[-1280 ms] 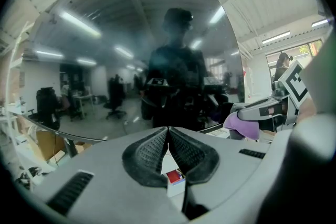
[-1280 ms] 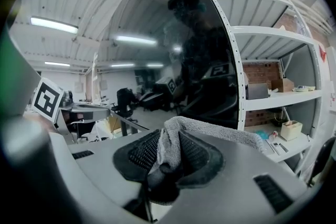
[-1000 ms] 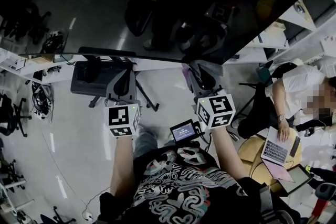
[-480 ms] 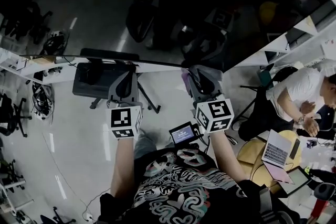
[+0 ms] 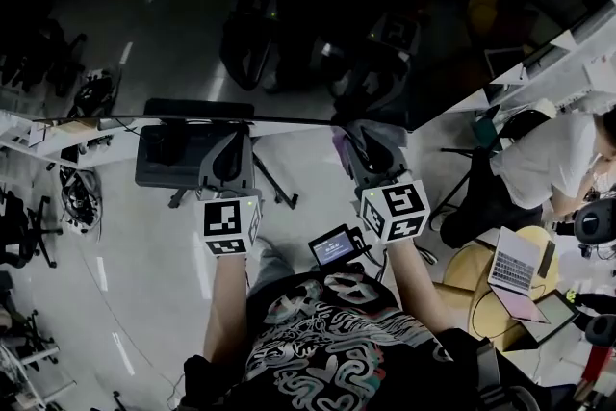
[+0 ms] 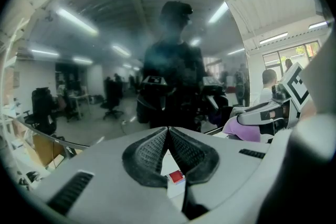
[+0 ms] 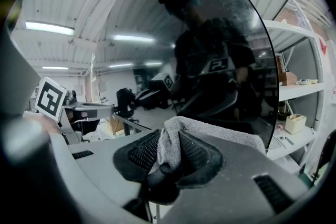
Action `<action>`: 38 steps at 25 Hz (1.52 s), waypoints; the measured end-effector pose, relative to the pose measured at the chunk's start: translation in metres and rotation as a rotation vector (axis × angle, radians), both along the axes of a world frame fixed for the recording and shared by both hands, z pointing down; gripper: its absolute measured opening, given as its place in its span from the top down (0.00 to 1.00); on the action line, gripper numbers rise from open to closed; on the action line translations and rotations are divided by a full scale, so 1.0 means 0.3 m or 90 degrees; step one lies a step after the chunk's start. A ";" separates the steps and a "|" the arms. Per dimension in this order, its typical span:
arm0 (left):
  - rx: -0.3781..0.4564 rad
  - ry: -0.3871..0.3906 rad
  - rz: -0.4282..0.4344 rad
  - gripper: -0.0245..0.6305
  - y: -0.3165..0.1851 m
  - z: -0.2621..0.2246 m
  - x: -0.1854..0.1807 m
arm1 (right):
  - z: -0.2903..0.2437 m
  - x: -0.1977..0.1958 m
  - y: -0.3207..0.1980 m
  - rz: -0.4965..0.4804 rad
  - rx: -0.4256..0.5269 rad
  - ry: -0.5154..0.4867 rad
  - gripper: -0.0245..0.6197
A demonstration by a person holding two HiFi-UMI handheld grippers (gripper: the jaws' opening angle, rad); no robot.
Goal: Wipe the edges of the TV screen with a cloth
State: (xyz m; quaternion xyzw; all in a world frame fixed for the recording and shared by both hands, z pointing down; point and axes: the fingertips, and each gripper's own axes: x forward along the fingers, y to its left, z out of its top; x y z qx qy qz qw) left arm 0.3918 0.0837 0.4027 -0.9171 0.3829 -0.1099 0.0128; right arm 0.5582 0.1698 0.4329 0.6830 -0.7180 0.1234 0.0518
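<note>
Left gripper first: it sat just under the bottom edge of the TV screen, jaws pressed tight together, nothing between them. Across to the right gripper, and its jaws were clamped on a grey cloth, bunched between the pads and held up at the screen's lower edge, near its right corner. Right of the screen, a person sat by a laptop.

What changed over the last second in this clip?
The right hand-held gripper barely shifted, still clamped on the greyish towelling cloth at the lower edge of the dark TV screen. The person in the white shirt lifted a hand off the silver laptop. The left hand-held gripper stayed shut, empty.
</note>
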 end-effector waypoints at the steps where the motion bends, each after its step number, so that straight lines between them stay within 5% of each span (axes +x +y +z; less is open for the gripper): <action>1: 0.001 0.000 0.003 0.93 -0.002 -0.003 0.001 | 0.000 -0.001 -0.002 0.002 0.000 0.000 0.77; 25: -0.003 0.006 0.003 0.93 -0.061 -0.005 -0.075 | 0.004 -0.066 -0.049 0.004 -0.016 0.011 0.77; 38: -0.007 0.023 0.005 0.93 -0.216 0.000 -0.317 | -0.006 -0.303 -0.203 0.007 -0.026 0.023 0.77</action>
